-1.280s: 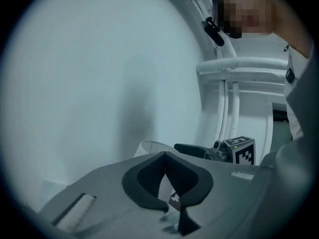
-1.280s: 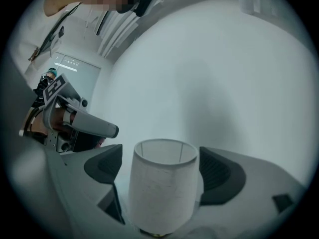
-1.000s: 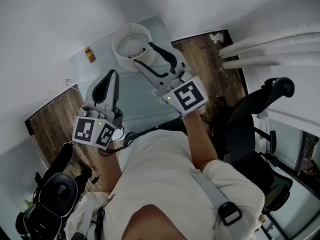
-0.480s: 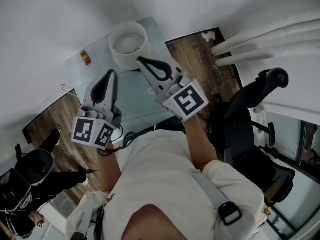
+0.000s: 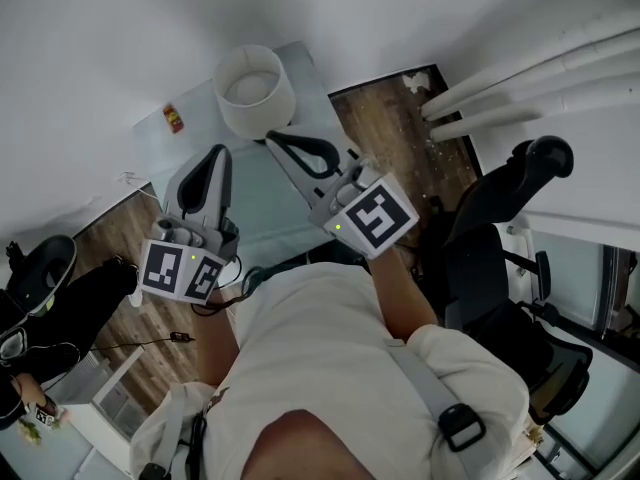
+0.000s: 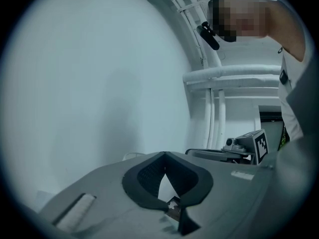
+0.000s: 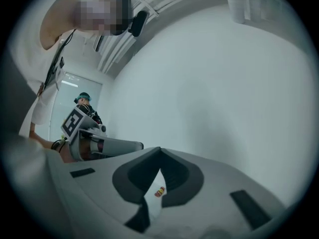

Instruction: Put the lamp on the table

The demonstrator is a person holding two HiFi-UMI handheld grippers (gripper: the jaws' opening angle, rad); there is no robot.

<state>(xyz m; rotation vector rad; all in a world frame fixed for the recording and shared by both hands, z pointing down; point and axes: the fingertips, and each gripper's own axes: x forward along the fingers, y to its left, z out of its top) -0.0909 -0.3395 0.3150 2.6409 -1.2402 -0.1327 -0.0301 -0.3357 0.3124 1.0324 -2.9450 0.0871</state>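
Head view: sits on the person's (image 5: 330,368) head and faces steeply down, past chest and arms, onto the surface (image 5: 265,208) and the white wall (image 5: 90,38) behind it. The left tongs (image 5: 222,151) show at picture left, the right tongs (image 5: 270,138) at picture right.
Left gripper view: rides the left tongs, looks level along its jaws from close behind, toward the wall.
Right gripper view: likewise on the right tongs, facing the wall.
Shared: each gripper view catches the other tongs' marker cube (image 6: 259,144) and the person at its edge. All three views take in the wall.

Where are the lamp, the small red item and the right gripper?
lamp (image 5: 255,90): head view, the shade's open top.
small red item (image 5: 173,119): head view, its middle.
right gripper (image 5: 270,140): head view, at its closed fingertips.
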